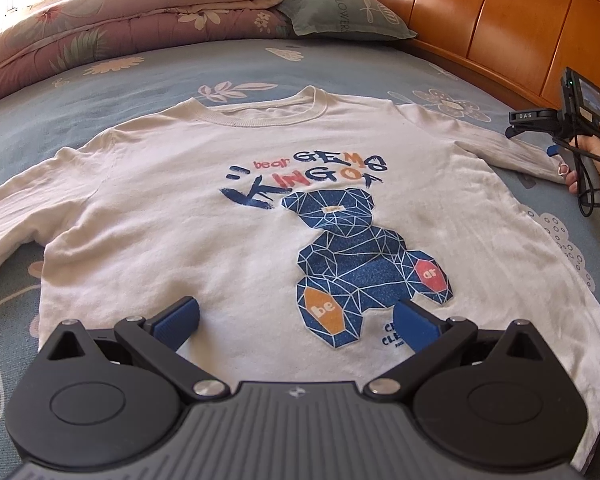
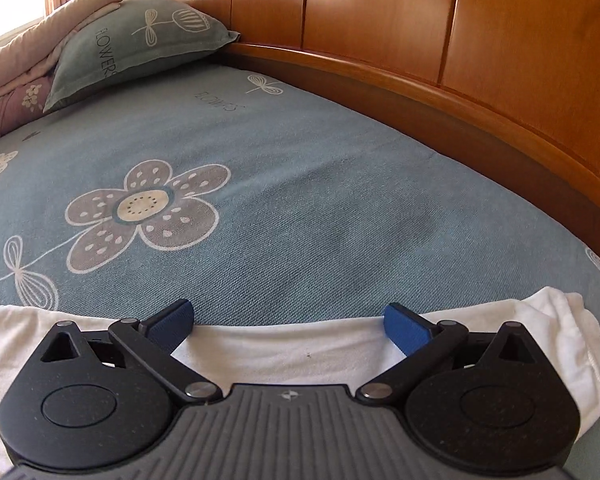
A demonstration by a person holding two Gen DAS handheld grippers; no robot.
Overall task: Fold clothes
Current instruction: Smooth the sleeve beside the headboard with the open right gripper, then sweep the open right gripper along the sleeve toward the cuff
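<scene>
A white long-sleeved shirt [image 1: 188,208] with a blue bear print lies flat, front up, on the bed, sleeves spread to both sides. My left gripper [image 1: 296,322] is open and empty, hovering over the shirt's lower hem. My right gripper [image 2: 288,322] is open and empty above the end of the shirt's right sleeve [image 2: 284,350]. In the left wrist view the right gripper [image 1: 518,130] shows at the far right, by the sleeve's cuff, held in a hand.
The bed has a blue flowered sheet [image 2: 300,184]. A wooden headboard [image 2: 420,32] runs along the right. A green pillow [image 1: 340,8] and a folded flowered quilt [image 1: 120,28] lie at the far end.
</scene>
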